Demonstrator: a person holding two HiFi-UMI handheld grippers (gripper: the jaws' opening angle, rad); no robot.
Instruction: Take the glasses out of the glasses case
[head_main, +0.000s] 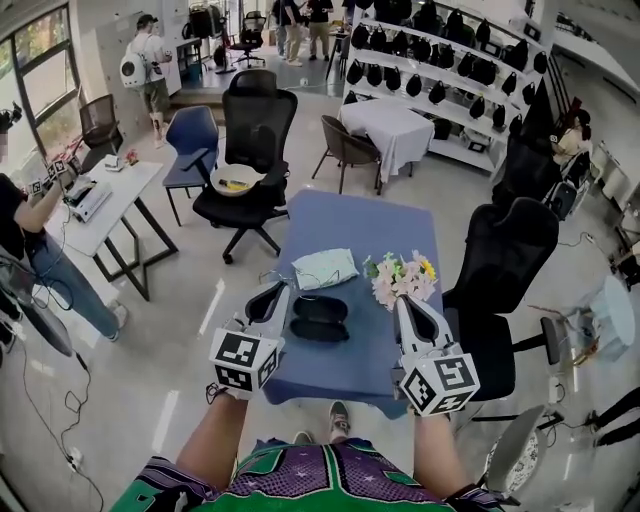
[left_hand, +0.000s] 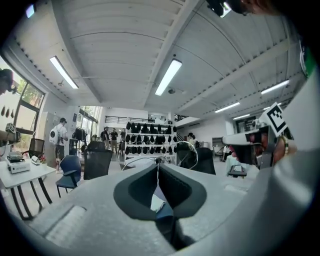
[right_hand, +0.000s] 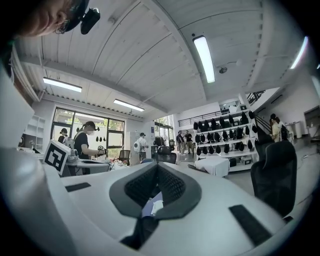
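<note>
Blue table (head_main: 360, 230): left tongs (head_main: 279, 290) pinch wire glasses (left_hand: 194, 154), open case (head_main: 320, 318) at their 3 o'clock; right tongs (head_main: 403, 301) closed, empty.

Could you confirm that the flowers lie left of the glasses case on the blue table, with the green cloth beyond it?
Not quite: the head view shows the flowers right of the glasses case on the blue table, with the green cloth beyond it.
</note>
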